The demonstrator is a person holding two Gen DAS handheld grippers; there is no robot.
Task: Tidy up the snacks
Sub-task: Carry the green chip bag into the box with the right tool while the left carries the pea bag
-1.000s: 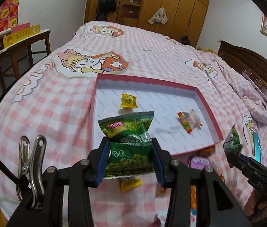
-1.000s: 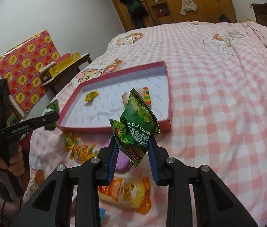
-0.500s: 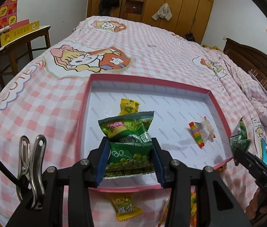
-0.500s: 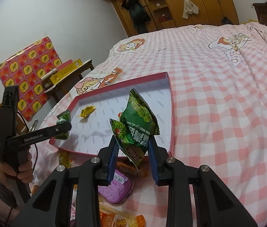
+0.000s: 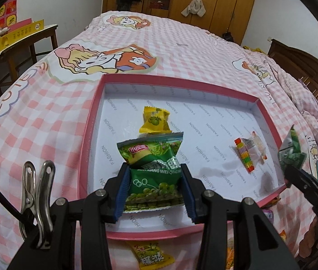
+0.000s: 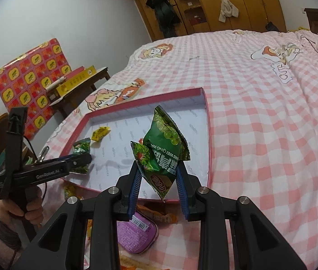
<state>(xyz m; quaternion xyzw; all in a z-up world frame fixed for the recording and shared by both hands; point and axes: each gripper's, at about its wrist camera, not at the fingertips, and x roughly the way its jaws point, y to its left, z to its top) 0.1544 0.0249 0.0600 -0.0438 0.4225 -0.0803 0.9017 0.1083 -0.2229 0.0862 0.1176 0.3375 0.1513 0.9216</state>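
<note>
The left gripper (image 5: 154, 185) clamps a green pea-snack packet (image 5: 153, 168) above the shallow pink-rimmed cardboard tray (image 5: 87, 135) on the pink checked bedspread (image 5: 35, 117); the right gripper (image 6: 159, 175) pinches another crumpled green packet (image 6: 163, 150) over the tray's near edge.

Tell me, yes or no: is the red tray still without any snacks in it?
No, the red tray already holds a yellow candy packet and a rainbow-striped candy on its white floor.

Left tool (image 5: 154, 193) grips green pea packet (image 5: 153, 171) above pink tray (image 5: 89, 135).
</note>
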